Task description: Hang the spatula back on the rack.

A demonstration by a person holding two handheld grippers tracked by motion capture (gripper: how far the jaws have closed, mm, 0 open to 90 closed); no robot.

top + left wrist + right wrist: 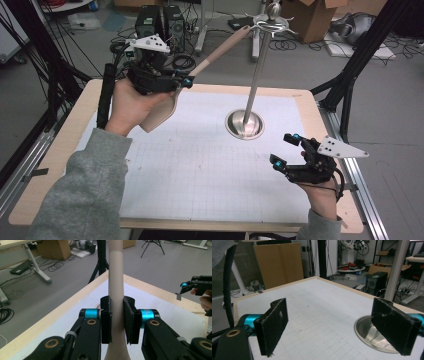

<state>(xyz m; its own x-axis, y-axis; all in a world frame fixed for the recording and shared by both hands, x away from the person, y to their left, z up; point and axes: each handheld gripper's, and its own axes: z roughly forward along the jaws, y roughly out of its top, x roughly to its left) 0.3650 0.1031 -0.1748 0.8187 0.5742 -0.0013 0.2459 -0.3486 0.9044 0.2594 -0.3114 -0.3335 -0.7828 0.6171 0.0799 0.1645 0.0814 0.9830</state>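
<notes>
Left gripper [184, 83] is up off the table, jaws clamped on the handle of a beige spatula [200, 75]. In the left gripper view the black pads [106, 322] squeeze that handle [115, 285] from both sides, snug. The spatula's blade hangs low near the left hand [131, 102], and the handle slants up and away, its far tip close beside the hooks at the top of the metal utensil stand [256, 75]. Whether tip and hook are touching, I can't tell from here.

Right gripper [286, 149] sits low at the near right of the table [55, 145], jaws wide apart and holding nothing; its own view looks across the white grid mat [312, 315] with the stand's round steel base [364, 332] just ahead.

So the pickup looks done, the lift is done, and the handle end is being presented to the rack. What's left, by my reading: catch the handle's end on a hook, let it hang free, release.
</notes>
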